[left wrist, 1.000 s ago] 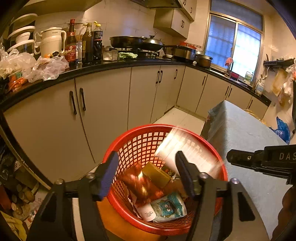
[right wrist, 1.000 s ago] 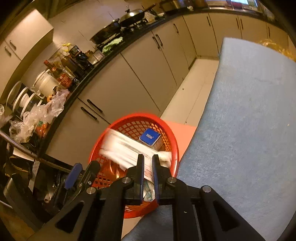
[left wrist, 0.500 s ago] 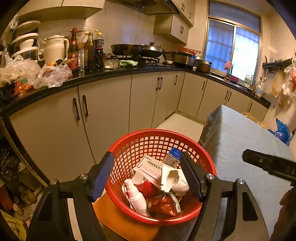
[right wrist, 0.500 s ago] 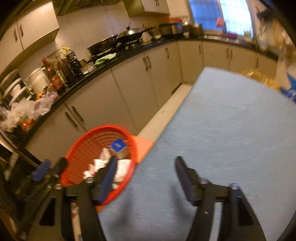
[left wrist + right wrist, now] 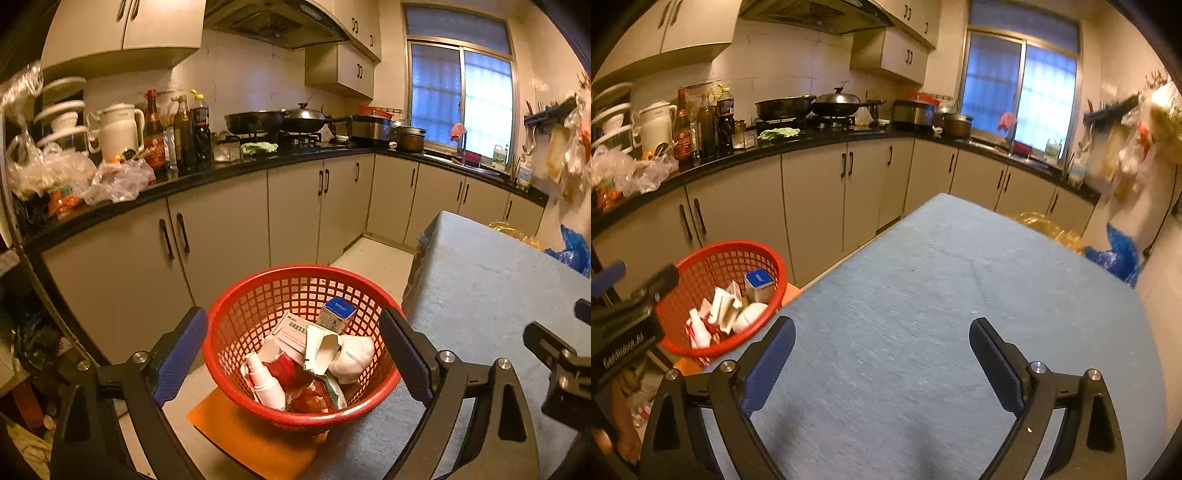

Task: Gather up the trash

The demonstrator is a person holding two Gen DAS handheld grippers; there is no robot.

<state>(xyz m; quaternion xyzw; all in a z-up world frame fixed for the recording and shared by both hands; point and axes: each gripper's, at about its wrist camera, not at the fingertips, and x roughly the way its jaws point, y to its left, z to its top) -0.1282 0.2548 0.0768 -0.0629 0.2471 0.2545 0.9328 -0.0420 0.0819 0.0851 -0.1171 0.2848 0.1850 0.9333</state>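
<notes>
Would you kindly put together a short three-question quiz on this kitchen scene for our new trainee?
1. True or false: the right gripper has a piece of trash between its fingers.
2. Which item stands upright at the back of the red basket? A) blue-topped carton B) white spray bottle C) crumpled white wad
3. Fill in: the red basket rests on an ______ mat beside the blue-covered table.

Key
1. False. Its jaws are opening over bare tablecloth, with nothing between them.
2. A. The spray bottle and the wad lie nearer the front.
3. orange
</notes>
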